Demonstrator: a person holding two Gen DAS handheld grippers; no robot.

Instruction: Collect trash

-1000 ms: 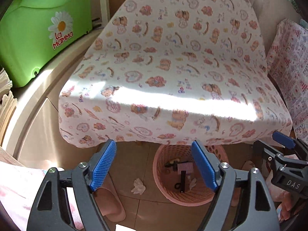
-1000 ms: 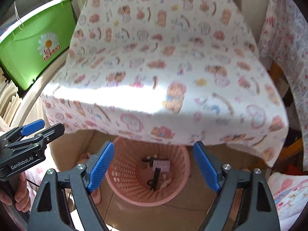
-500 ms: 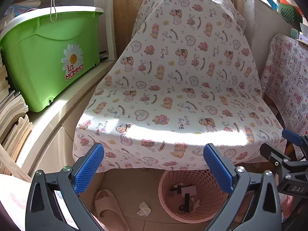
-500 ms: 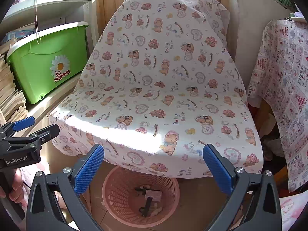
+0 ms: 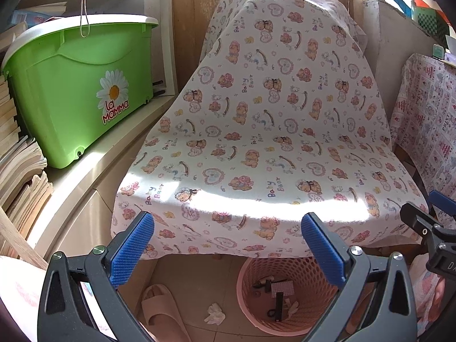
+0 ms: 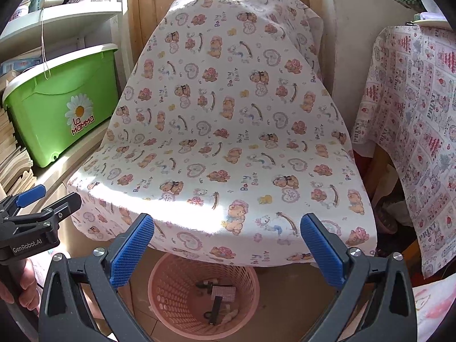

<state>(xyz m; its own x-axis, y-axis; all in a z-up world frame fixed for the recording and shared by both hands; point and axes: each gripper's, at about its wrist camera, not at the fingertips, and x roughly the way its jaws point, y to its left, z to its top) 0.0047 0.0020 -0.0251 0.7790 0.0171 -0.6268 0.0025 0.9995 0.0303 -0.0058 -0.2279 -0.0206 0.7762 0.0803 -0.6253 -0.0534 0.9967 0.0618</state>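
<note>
A crumpled white tissue [image 5: 214,314] is seen lying on the floor, left of the pink basket [image 5: 250,310]. Small scraps [image 6: 219,299] are seen lying inside the upright basket.

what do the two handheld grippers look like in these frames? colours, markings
Both match: dark grey plastic clamp-style arms with silver screw heads, tipped with bright blue pads with a fine grid texture. Left gripper shows white "GenRobot.AI" lettering on its side in the right wrist view; right gripper shows partial "DA" lettering in the left wrist view. No cables visible. A bare hand grips the left handle; no sleeve shows.
</note>
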